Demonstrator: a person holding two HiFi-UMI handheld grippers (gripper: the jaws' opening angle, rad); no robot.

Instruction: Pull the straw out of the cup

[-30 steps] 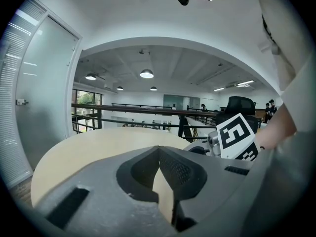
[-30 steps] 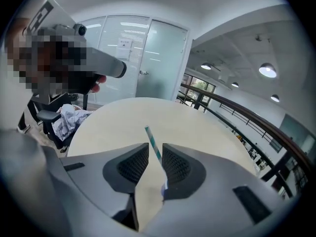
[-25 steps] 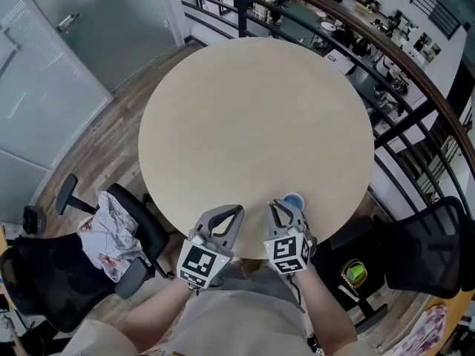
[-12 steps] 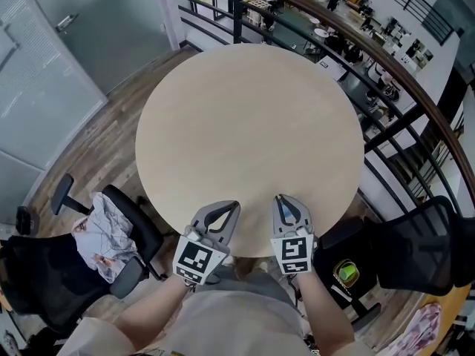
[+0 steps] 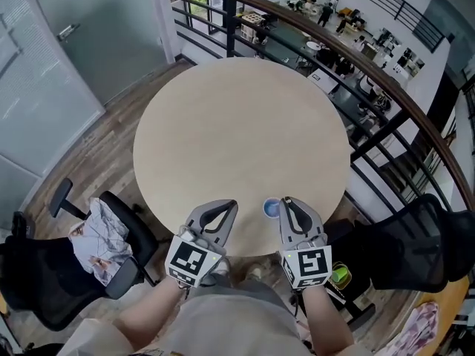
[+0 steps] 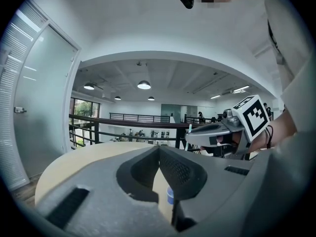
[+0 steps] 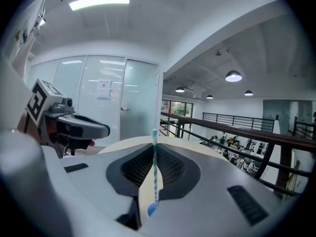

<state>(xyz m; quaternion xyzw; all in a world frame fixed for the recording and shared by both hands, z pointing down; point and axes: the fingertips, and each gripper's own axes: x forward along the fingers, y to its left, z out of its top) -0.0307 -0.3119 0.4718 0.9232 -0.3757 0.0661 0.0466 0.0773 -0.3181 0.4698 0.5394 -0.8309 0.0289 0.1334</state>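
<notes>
Now: my right tongs pinch the straw mid-length, upright; cup sits below them on the desk. Left tongs closed, empty. Straw judged light, thin, crushable: hold gently, pull straight.

Teal-and-white striped thin straw. Small blue plastic cup on pale beige round table. Matte grey left gripper, matte grey right gripper, black-and-white square markers on both. Brown wood-plank floor.
</notes>
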